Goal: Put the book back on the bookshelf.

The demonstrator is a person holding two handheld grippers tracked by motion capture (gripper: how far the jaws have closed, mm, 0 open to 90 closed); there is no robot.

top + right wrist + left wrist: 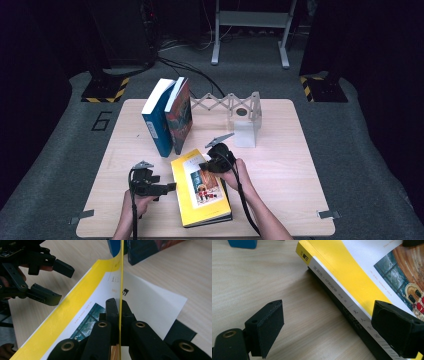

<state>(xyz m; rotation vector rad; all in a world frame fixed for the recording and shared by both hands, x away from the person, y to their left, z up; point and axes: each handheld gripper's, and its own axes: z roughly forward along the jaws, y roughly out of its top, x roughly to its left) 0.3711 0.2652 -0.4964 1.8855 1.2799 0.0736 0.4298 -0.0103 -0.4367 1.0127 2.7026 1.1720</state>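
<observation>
High view: yellow-covered paperback book [200, 187] lies flat near the front edge of the light wooden table [280, 165]. Left gripper [170, 188] sits at its spine side, right gripper [205, 165] at its top right corner. Two upright books [167, 117] stand behind.

Left gripper view: jaws wide apart, straddling the book's white spine [342, 293], not touching.

Right gripper view: jaws pinched together on the lifted yellow front cover [121, 277], seen edge-on.
</observation>
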